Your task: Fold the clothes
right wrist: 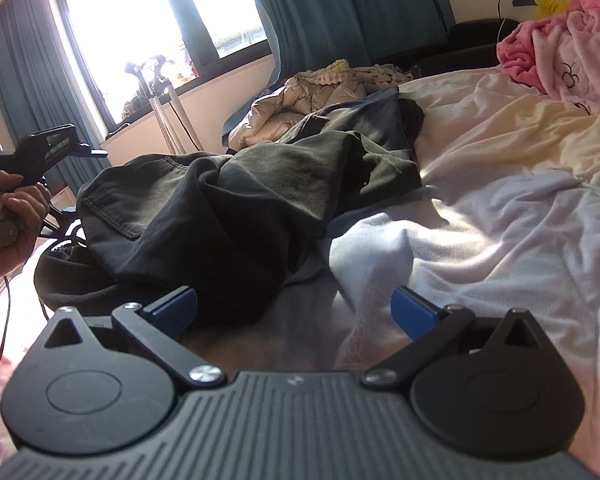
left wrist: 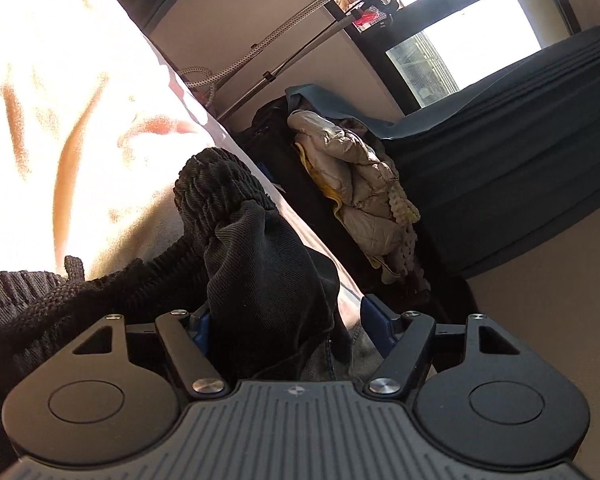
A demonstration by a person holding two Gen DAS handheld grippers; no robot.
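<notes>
A dark garment (right wrist: 220, 192) lies crumpled on the pale bed sheet (right wrist: 500, 200), left of centre in the right wrist view. Its black ribbed waistband (left wrist: 228, 184) and a fold of black cloth (left wrist: 260, 272) rise up close in the left wrist view. My left gripper (left wrist: 288, 320) is open. The fold stands between its jaws and rests against the left pad, with a gap at the right pad. My right gripper (right wrist: 295, 306) is open low over the sheet, nothing between its fingers, and the garment's near edge lies just ahead to its left. A hand (right wrist: 8, 216) holds the left gripper's handle at the left edge.
A beige padded jacket (right wrist: 300, 100) is heaped beyond the far edge of the bed, also seen as the jacket (left wrist: 360, 184) in the left wrist view. A pink blanket (right wrist: 560, 48) lies at the back right. Dark curtains (right wrist: 320, 12), a bright window and a metal stand (right wrist: 168, 108) line the wall.
</notes>
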